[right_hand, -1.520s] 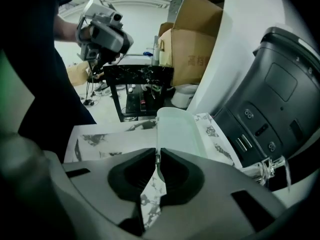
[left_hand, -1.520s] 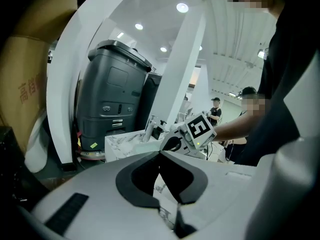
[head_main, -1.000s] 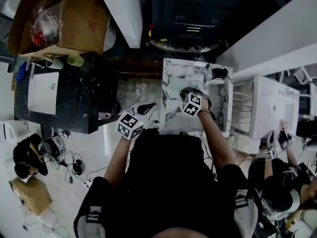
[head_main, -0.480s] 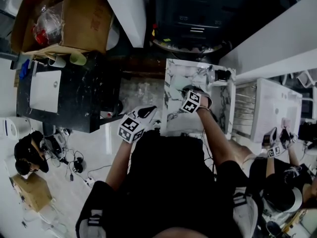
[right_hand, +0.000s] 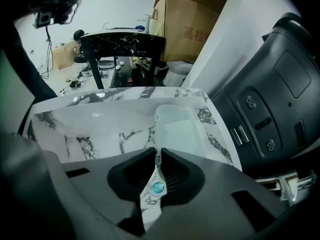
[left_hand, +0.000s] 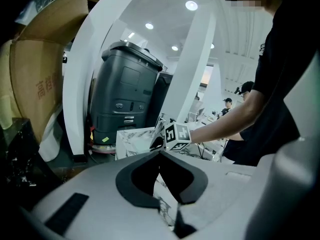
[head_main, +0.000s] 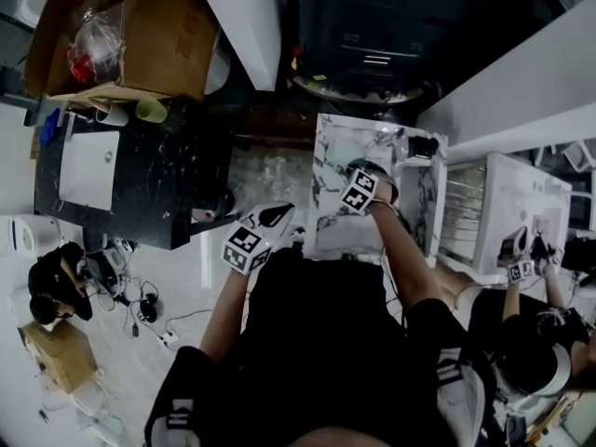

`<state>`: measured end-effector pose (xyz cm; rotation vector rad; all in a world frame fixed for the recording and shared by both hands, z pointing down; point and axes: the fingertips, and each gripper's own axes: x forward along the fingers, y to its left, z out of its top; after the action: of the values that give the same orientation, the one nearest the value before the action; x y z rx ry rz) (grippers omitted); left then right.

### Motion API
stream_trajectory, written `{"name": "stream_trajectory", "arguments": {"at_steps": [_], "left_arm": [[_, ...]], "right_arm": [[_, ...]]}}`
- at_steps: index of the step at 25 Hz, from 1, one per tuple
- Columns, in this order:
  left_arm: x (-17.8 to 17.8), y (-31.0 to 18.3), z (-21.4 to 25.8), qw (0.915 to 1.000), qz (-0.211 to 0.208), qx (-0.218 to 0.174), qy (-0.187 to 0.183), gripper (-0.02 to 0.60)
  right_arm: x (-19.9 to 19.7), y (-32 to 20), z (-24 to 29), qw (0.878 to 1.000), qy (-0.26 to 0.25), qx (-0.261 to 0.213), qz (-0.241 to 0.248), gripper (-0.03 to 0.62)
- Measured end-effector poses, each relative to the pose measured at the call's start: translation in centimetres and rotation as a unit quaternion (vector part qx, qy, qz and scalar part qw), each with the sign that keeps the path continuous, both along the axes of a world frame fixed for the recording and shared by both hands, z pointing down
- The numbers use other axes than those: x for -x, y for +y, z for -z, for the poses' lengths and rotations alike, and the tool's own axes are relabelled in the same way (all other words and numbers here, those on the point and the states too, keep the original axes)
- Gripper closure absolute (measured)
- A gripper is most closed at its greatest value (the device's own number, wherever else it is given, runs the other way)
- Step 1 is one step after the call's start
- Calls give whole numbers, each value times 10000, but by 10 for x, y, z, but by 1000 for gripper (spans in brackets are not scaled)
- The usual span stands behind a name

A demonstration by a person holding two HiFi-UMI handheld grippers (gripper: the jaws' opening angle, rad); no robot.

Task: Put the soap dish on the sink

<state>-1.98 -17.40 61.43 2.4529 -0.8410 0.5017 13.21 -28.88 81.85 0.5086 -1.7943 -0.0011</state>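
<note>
Over the marble sink [right_hand: 90,129], at about 1 o'clock from the middle of the head view, the right hand-held gripper [right_hand: 157,154] points steeply down, its jaws nipped on the near rim of the soap dish [right_hand: 176,126], a pale translucent tray. In the right gripper view the dish reaches away toward 12 o'clock over the sink's right-hand part, beside the basin; whether its underside touches the marble I cannot tell. The left hand-held gripper [left_hand: 160,153] hangs off the sink's near left corner, at about 8 o'clock from the other one in the head view, its jaw tips pressed together with nothing between them. A cardboard box [head_main: 163,35] stands at 10 o'clock, beyond a black desk [head_main: 154,203], and a dark grey bin [left_hand: 125,99] rises at 12 o'clock beyond the sink.
</note>
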Motion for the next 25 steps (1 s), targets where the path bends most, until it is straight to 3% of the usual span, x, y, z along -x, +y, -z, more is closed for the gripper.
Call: {"name": "stream_trajectory", "arguments": {"at_steps": [11,25], "left_arm": [[-3,4,-3,10000,-50,47,-21,583],[-4,2,-6,9999,-14,118,-51,583]], "right_arm": [[-2,-23,2,9981,271,-361,-429,525],[-15,-44,4,9893,-72,-484,-1372,504]]}}
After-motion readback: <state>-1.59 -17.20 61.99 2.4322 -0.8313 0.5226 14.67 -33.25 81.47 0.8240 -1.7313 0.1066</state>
